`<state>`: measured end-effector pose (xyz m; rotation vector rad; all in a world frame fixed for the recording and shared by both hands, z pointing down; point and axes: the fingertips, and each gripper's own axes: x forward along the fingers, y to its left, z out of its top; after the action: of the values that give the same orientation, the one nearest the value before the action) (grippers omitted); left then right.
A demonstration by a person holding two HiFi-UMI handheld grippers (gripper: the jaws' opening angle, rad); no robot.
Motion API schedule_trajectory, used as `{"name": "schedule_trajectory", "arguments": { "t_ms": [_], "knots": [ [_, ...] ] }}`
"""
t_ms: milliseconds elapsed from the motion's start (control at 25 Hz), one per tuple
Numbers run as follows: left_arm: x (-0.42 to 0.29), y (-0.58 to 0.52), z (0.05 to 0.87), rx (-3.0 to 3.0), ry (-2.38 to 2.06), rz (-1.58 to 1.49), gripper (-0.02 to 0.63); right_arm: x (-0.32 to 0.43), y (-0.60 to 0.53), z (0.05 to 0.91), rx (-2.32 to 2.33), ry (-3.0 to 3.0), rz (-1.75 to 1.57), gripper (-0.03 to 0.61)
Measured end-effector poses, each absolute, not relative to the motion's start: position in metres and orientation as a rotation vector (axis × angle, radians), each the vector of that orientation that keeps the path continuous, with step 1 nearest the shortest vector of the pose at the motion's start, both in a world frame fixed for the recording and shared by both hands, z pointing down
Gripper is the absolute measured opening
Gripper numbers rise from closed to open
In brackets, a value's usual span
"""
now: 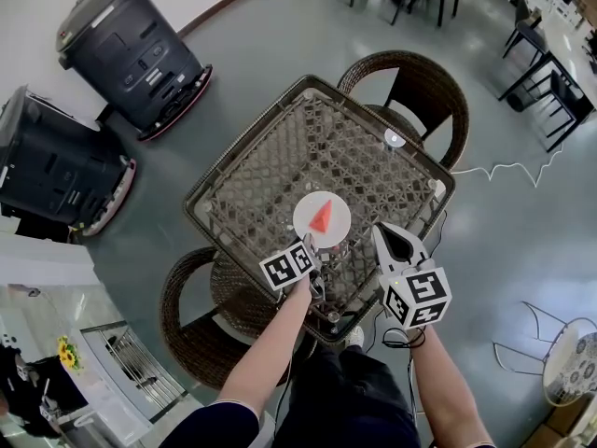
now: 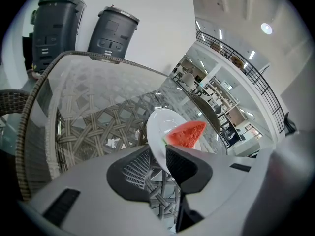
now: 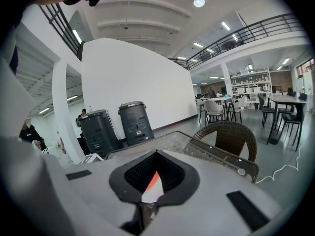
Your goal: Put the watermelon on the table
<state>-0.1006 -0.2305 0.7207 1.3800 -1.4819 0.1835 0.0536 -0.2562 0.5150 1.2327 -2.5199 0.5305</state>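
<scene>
Holding: the left gripper (image 2: 158, 156) has its fingers closed on the near rim of the white plate (image 2: 160, 124), and nothing else carries the plate on that side.
Task's thing: the watermelon (image 2: 187, 133) lies on this plate, over the 6 o'clock part of the desk (image 1: 252, 185). It cannot be told whether the plate touches the glass.
Right gripper (image 1: 382, 233): its fingers are together with nothing between them. It is at 4 o'clock from the plate, apart from it.
Risk of tilt: the plate is gripped at one edge only and looks tilted in the left gripper view, so the wedge may slide off.
Risk of slip: the rim looks smooth and glazed, so it may slip out of the fingers if the grip is light.
Risk of hard landing: plate and desk top are both hard, so a fast lowering may chip one of them.
Materials: the desk has a clear glass top over brown woven wicker. The plate is round and glossy. The watermelon is a red triangular wedge with a thin green rind, probably wet and soft.
</scene>
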Motion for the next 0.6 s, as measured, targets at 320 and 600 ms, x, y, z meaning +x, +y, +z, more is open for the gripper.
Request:
{"name": "schedule_trajectory", "arguments": {
  "t_ms": [320,600],
  "knots": [
    [-0.107,-0.226,0.712,1.411,-1.516,0.221,0.088,0.05,-0.253,0.51,1.228,-2.532,0.53,0.003],
    [-0.107,-0.228,0.673,1.601,-1.565,0.265,0.087,0.043,-0.248,0.502,1.216,-2.562,0.523,0.003]
  ]
}}
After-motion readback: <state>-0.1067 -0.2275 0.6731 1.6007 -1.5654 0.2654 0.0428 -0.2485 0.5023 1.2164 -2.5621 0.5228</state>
